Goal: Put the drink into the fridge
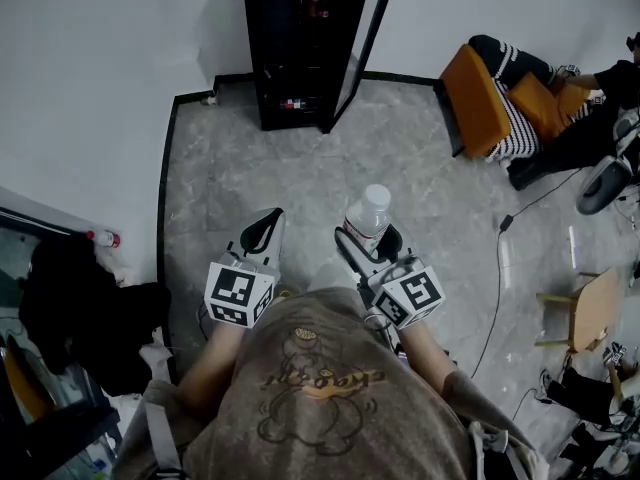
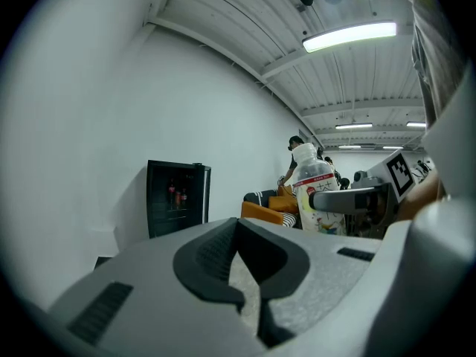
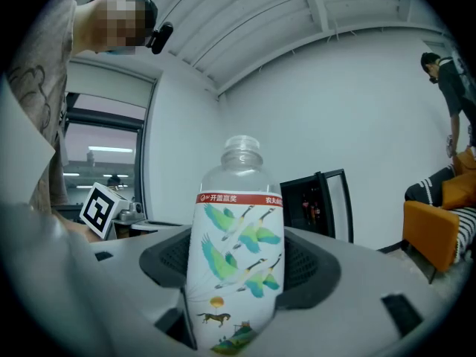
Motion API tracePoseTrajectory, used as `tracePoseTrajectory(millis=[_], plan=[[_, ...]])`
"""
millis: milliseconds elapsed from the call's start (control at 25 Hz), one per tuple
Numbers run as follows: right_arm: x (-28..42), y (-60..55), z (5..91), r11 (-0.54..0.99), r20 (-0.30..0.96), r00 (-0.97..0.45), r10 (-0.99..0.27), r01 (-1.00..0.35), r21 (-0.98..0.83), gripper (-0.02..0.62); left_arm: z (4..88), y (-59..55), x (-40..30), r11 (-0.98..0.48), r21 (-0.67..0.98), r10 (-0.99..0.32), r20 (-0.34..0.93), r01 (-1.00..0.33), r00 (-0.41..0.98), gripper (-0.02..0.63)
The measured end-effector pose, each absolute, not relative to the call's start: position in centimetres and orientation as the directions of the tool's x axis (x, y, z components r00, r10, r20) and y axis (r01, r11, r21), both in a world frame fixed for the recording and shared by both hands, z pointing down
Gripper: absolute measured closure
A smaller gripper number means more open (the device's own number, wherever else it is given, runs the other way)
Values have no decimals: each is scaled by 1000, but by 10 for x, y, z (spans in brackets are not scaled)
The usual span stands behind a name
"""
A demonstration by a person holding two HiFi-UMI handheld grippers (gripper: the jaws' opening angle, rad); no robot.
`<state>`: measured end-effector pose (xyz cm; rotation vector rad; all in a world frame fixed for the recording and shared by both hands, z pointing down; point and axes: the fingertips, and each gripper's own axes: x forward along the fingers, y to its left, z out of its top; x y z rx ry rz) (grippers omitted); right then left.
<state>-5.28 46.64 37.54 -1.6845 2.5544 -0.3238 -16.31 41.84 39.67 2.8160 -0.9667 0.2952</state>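
The drink is a clear bottle (image 1: 368,213) with a white cap and a white label printed with green birds (image 3: 236,259). It stands upright between the jaws of my right gripper (image 1: 368,240), which is shut on it at label height (image 3: 238,274). In the left gripper view the bottle (image 2: 316,192) shows off to the right. My left gripper (image 1: 265,226) is beside it on the left, jaws together and holding nothing (image 2: 242,274). The black fridge (image 1: 300,48) stands ahead against the white wall, its glass door swung open, with drinks on its shelves (image 2: 177,195).
A person sits on an orange chair (image 1: 480,98) at the right. A black cable (image 1: 500,268) runs over the grey floor toward a wooden stool (image 1: 590,308). Dark bags (image 1: 80,308) and a red-capped bottle (image 1: 103,238) lie at the left.
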Motion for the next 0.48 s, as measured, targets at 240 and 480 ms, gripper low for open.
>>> tracePoseTrajectory(millis=[240, 480], plan=[[-66, 457, 388, 377, 80, -399, -913, -903, -205, 287, 399, 408, -171, -781, 72, -594, 224, -621, 773, 604], [-74, 436, 393, 382, 84, -405, -910, -902, -202, 287, 403, 394, -174, -782, 80, -590, 225, -618, 776, 604]])
